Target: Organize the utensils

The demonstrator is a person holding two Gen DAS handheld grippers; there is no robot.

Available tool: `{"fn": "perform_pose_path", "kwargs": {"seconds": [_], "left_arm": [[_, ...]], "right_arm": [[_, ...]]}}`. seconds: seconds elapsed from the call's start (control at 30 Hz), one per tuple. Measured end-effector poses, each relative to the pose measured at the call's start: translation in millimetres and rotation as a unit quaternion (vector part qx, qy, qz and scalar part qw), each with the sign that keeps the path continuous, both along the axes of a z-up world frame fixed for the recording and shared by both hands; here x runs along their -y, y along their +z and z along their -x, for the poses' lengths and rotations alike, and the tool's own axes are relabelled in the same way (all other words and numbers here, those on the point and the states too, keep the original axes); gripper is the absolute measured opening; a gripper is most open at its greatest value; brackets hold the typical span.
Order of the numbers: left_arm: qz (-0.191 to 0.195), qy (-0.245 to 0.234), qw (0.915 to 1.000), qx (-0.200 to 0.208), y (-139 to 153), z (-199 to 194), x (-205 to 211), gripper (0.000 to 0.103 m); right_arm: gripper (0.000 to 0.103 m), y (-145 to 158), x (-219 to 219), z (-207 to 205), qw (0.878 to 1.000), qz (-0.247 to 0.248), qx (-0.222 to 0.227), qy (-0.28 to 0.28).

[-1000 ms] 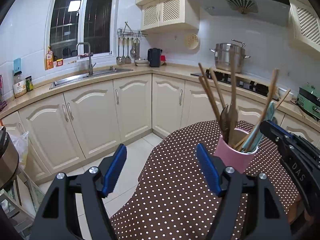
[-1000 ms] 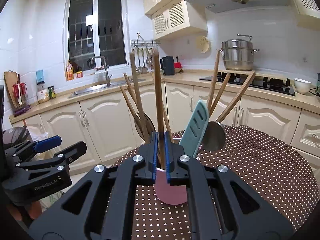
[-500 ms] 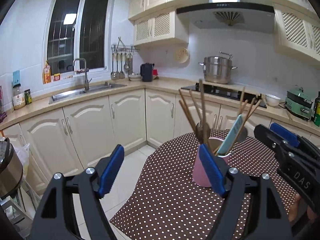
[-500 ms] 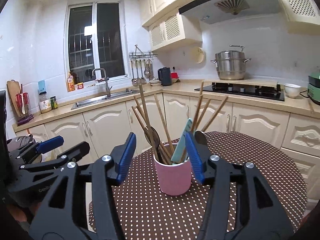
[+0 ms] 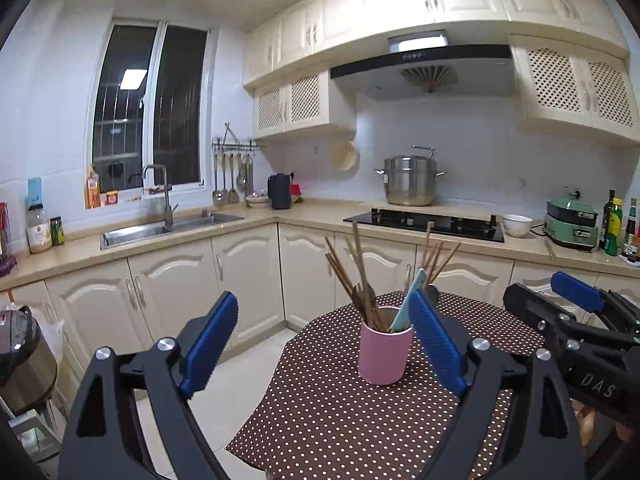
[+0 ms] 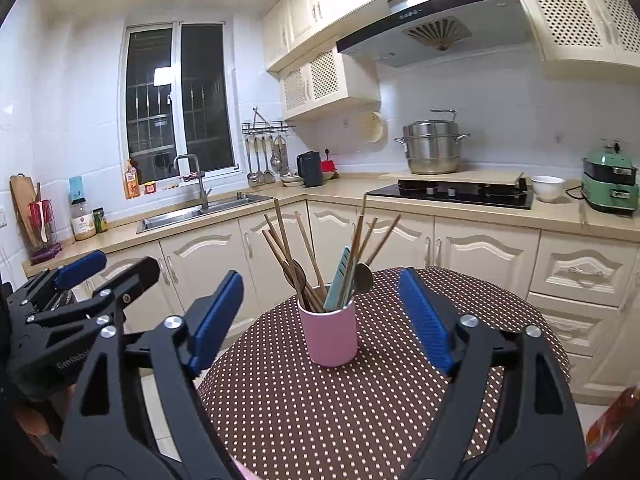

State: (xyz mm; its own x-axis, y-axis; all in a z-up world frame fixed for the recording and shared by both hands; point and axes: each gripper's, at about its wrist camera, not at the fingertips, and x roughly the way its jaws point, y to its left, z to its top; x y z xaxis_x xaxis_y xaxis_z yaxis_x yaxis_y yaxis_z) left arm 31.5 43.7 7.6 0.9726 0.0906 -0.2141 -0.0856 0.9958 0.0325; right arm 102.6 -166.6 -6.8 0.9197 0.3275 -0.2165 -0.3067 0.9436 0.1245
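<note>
Utensil ends hidden inside pink cup (image 6: 328, 334), bottle labels (image 5: 618, 220) unreadable, pressure cooker (image 5: 20, 356) cropped

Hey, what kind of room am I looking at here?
A home kitchen, most likely: a sink under the window, a gas hob with a steel pot below a range hood, and cream cabinets.

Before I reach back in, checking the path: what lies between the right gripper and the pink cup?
Only bare polka-dot tablecloth, as the right wrist view shows; the right gripper's opening jaws hold nothing short of the pink cup.
</note>
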Motion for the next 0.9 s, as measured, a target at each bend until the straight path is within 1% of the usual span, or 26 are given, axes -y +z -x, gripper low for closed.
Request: {"fn": "perform_pose_path", "kwargs": {"seconds": [0.1, 0.3, 0.5, 0.7, 0.9], "left_arm": [[-0.002, -0.004, 1.0000, 0.009, 4, 16, 4, 0.087], [0.000, -0.008, 0.9996, 0.026, 17, 41, 6, 0.088], [-0.006, -0.017, 0.9988, 0.045, 24, 65, 11, 0.090], [0.004, -0.023, 0.9982, 0.055, 30, 79, 6, 0.091], [0.001, -0.023, 0.9977, 0.063, 33, 83, 6, 0.091]], "right_arm": [[0.087, 5, 7, 13, 1.000, -0.002, 0.004, -0.012], [0.092, 17, 11, 43, 0.999, 0.004, 0.023, -0.028], [0.094, 27, 5, 69, 0.997, 0.024, 0.056, -0.041], [0.095, 33, 2, 85, 0.995, 0.033, 0.080, -0.048], [0.095, 36, 0, 97, 0.992, 0.048, 0.102, -0.062]]}}
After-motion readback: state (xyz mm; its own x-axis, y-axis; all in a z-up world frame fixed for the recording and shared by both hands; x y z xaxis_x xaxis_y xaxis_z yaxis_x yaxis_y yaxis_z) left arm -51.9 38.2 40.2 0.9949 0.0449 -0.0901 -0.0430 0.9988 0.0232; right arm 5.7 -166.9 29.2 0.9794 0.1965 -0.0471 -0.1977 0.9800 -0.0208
